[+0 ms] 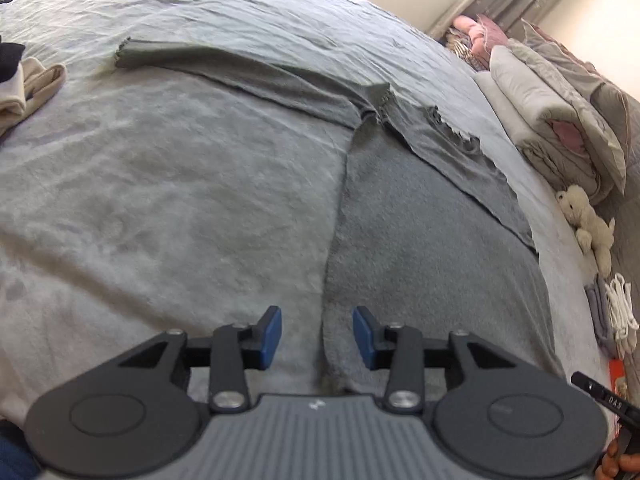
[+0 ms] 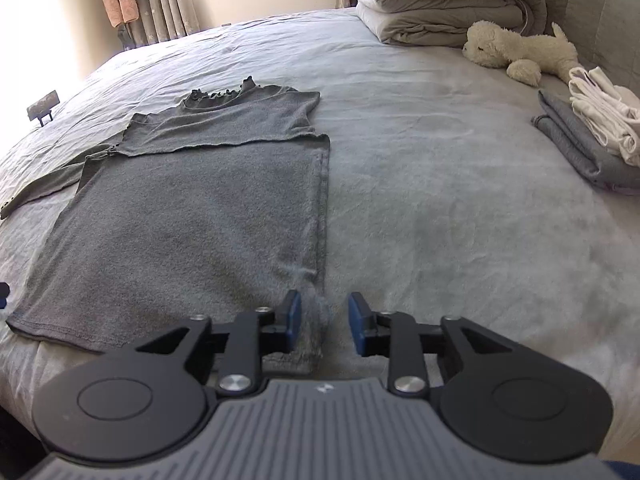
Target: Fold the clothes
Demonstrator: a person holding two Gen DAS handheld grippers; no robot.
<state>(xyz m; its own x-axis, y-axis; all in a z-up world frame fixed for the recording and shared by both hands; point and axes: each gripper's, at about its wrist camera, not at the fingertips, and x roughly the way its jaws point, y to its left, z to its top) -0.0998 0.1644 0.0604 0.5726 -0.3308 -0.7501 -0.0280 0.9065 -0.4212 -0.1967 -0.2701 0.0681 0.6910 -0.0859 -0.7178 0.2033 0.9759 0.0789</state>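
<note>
While over the grey top, left gripper and right gripper both agape, empty.

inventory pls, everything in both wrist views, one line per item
grey top: 1, grey, flat on the bed, one sleeve folded across the chest, the other out to the side
bed cover: 1, pale grey, under everything
folded duvets: 1 stack, grey with pink, far end of bed
plush toy: 1, cream, lying beside the duvets
folded clothes: 1 grey piece with white pieces on top, near the toy
beige garment: 1, beige, bunched at bed edge in left view
curtain: 1, grey, by the window
left gripper: 1, black with blue pads, open over the hem
right gripper: 1, same, open over the hem corner
</note>
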